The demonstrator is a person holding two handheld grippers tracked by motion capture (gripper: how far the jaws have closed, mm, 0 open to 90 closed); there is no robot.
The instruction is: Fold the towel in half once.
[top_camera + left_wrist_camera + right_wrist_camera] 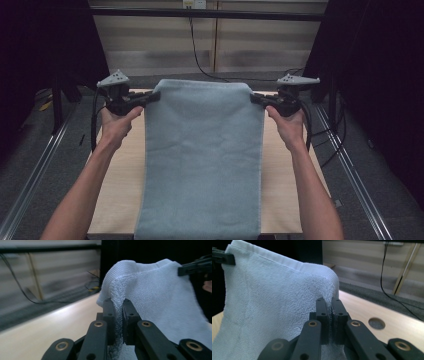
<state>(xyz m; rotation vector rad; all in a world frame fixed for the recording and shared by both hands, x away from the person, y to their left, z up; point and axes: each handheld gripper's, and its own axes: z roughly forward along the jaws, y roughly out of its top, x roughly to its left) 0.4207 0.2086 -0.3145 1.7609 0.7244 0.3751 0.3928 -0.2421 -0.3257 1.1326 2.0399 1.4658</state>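
Pale blue terry towel (202,160), held up by its two far corners above the light wooden table (287,200) and draping toward the near edge, with the left gripper (152,97) and right gripper (255,98) each clamped on one corner.

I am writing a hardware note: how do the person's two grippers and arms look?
Both the left gripper and the right gripper are black two-jaw linkages with brass-coloured pivot pins, each topped by a grey three-cornered plate and trailing a black cable. The forearms are bare, without sleeves.
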